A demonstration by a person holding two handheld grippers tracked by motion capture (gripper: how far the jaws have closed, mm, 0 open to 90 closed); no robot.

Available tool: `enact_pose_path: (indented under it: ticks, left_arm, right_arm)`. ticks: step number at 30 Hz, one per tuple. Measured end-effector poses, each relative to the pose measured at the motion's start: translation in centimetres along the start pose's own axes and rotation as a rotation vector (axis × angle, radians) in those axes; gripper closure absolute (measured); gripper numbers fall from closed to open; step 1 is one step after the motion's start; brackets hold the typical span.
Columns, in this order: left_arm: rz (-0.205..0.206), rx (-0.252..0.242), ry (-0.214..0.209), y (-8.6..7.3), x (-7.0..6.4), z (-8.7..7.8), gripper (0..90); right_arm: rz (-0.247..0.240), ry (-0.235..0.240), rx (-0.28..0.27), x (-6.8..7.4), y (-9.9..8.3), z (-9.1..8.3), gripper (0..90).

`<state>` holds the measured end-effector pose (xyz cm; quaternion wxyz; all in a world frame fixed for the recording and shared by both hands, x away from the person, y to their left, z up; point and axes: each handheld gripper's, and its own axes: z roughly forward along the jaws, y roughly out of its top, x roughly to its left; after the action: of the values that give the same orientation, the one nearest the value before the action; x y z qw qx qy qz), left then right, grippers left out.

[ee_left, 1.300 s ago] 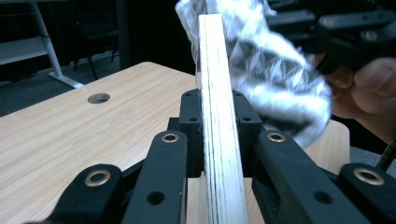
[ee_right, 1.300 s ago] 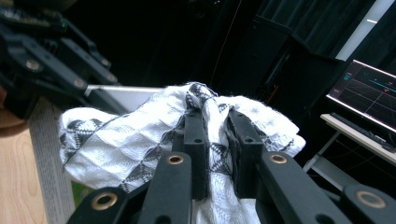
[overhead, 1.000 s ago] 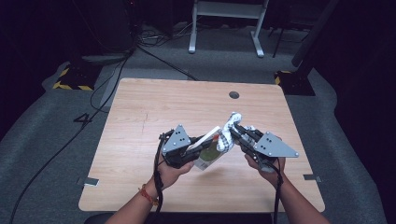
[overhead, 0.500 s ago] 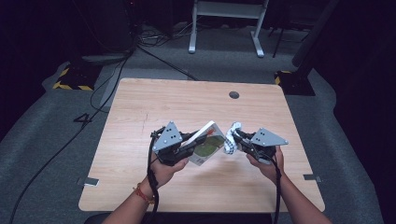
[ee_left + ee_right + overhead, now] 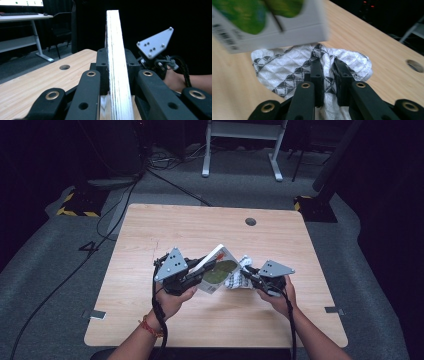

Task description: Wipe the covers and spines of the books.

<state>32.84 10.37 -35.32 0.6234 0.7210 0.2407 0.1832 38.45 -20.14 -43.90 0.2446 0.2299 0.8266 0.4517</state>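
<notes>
Right gripper [image 5: 327, 82] clamped on a bunched white cloth with grey diamond pattern [image 5: 297, 67], jaws nearly together with a fold pinched between them. Seen from above at [image 5: 251, 279], low over the wooden table [image 5: 150, 230], on the near right of centre, cloth [image 5: 239, 276] crumpled just beyond the jaw tips and resting on the wood. Immediately to the left and slightly above, a white book with a green picture on its cover [image 5: 216, 270], tilted up on edge, its lower face overhanging the cloth's left part in the right gripper view [image 5: 269, 25]. Left gripper [image 5: 115, 67] shut on that book, one jaw on each cover, page edges [image 5: 113, 50] rising straight up between them. From above [image 5: 196, 274], long axis of the book running from near left up toward far right. So: cloth to the right of the book, touching or very nearly so, right hand [image 5: 280, 297] far the closer to it. Probably a wipe along the cover next, cloth pushed leftward against the held book; contact not clearly settled from these views.
</notes>
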Motion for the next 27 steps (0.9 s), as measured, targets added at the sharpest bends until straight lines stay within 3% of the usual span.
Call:
enact_pose_path:
  ticks: [2, 11, 15, 20, 27]
  left_arm:
    - [-0.001, -0.003, 0.005, 0.0, 0.1, -0.1, 79.3]
    - [-0.029, -0.021, 0.026, -0.1, 0.7, -0.3, 79.3]
    - [-0.02, -0.02, 0.026, -0.1, 0.4, -0.1, 79.2]
    - [-0.028, -0.009, 0.025, -0.3, 0.5, 0.0, 79.2]
    - [-0.025, -0.004, 0.034, -0.5, 0.4, 0.4, 79.2]
  right_arm:
    - [-0.021, 0.052, -0.017, 1.0, 0.1, 0.2, 79.7]
    - [-0.104, 0.199, -0.059, 4.8, 0.9, 0.1, 79.6]
    - [-0.134, 0.22, -0.046, 6.0, 1.0, 0.8, 79.6]
    - [-0.119, 0.188, -0.034, 5.7, 0.8, 1.2, 79.7]
    - [-0.038, 0.061, -0.043, 2.3, 0.3, 0.4, 79.7]
